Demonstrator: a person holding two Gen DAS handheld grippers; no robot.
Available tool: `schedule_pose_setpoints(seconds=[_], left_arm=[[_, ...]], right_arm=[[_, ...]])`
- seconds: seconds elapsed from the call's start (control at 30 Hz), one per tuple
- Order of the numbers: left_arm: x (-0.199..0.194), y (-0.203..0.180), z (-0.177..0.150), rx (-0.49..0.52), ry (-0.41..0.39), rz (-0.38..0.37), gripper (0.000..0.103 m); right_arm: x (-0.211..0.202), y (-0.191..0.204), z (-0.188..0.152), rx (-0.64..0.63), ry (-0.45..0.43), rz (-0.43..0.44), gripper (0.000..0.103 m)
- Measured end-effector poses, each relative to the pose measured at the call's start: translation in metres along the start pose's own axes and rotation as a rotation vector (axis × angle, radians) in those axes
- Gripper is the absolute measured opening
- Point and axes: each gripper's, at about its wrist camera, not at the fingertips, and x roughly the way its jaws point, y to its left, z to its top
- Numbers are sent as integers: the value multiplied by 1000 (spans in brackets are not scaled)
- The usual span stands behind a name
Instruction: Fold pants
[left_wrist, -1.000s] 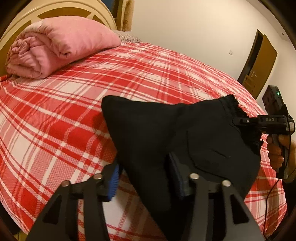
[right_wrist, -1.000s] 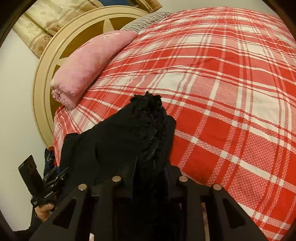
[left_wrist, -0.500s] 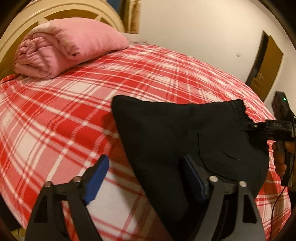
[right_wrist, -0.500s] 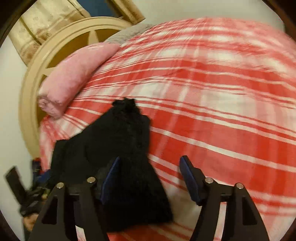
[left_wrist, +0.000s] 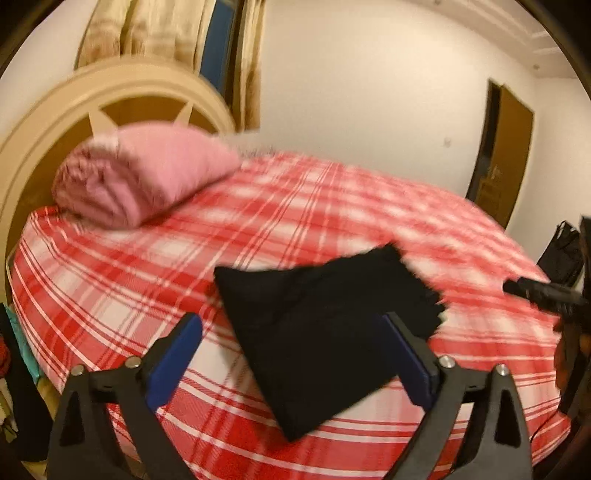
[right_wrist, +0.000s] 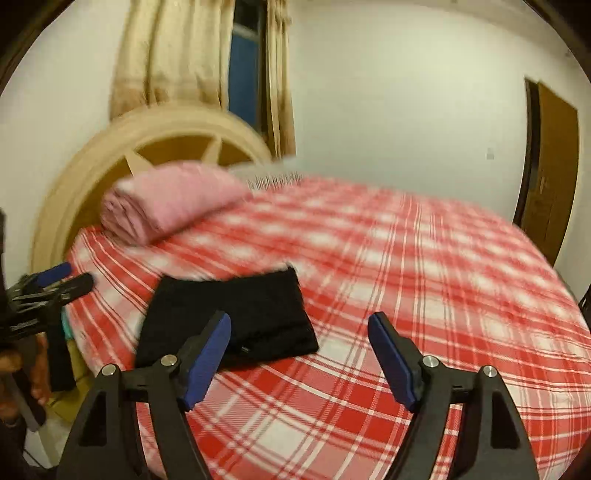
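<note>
The black pants (left_wrist: 317, 332) lie folded in a compact pile on the red plaid bed (left_wrist: 295, 206), near its front edge. My left gripper (left_wrist: 291, 318) hovers above and in front of them. Its jaws are still opening, and the blue pads (left_wrist: 177, 350) touch no cloth. In the right wrist view the pants (right_wrist: 236, 310) sit left of centre. My right gripper (right_wrist: 299, 317) is lifted clear of them, its jaws also opening with nothing between them. Each gripper shows in the other's view: the right gripper (left_wrist: 535, 291) at the right edge, the left gripper (right_wrist: 55, 280) at the left edge.
A rolled pink blanket (left_wrist: 140, 173) lies at the head of the bed against a round cream headboard (left_wrist: 37, 140). Curtains hang behind it. A brown door (left_wrist: 513, 155) stands at the far right, with a black bag (left_wrist: 561, 254) beside the bed.
Both grippers have let go of the black pants, opened wide, and drawn back and upward. The pants now rest folded on the bed. The right gripper swung the farthest.
</note>
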Motion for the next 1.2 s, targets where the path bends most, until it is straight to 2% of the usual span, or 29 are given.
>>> schedule_pose_setpoints(seconds=[0.13,0.3,0.43,0.63,1.2], left_arm=[[-48,-24,13,34,-97,-44,103],[-93,-42,24,89,-197,-75,103],[-108,-47,26,115,-224,-71,103],[-116,-52,26,133,-247,-62,103],[-122,-52,23,126,-248,-57,103]], right_arm=[[-47,13,0,3,-68,-9,80],[-80,23,-7,6,-133,-11,81],[-94,30,-2,-4,-168,14,82],[-96,35,-5,-16,-165,15,83],[-102,38,-7,-22,-184,11,83]])
